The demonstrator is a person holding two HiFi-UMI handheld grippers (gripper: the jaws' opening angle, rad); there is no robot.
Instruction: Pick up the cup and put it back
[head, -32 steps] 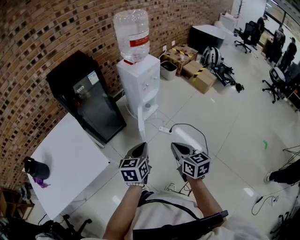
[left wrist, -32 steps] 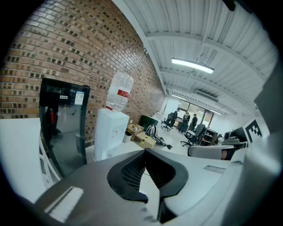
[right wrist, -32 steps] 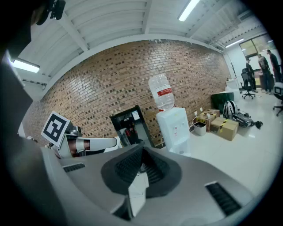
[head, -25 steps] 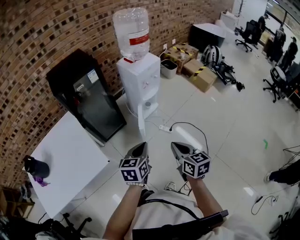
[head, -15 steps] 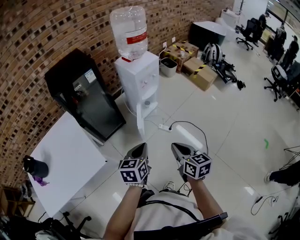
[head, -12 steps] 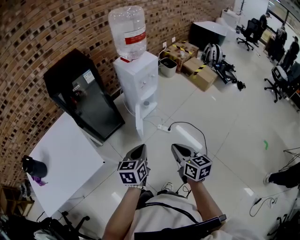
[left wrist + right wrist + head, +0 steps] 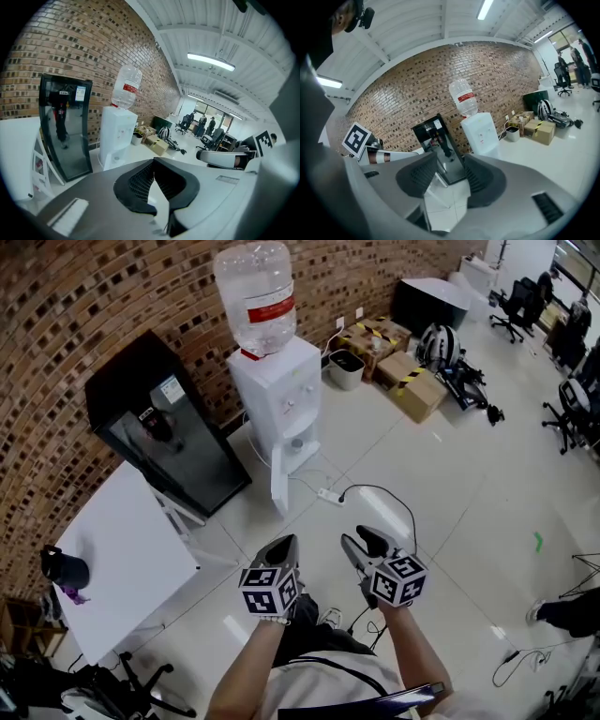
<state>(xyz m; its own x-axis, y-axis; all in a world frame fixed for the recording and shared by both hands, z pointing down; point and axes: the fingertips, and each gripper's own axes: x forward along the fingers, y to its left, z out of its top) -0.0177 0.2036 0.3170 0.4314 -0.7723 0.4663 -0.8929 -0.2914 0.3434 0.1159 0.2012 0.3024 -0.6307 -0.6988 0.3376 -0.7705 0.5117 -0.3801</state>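
Both grippers lower in head view than a second ago. Right gripper (image 7: 361,542) jaws just opening, now part-way apart, empty. Left gripper (image 7: 285,547) jaws together, empty. Dark cup (image 7: 64,570) upright near far-left end of white table (image 7: 127,554), well apart from both. Likely rigid, light; grip mid-wall, squarely.

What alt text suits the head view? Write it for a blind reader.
A person holds two tools over a white tiled floor: left tool shut, right tool empty, its jaws just opening. The dark cup stands on a white table at far left, away from both.
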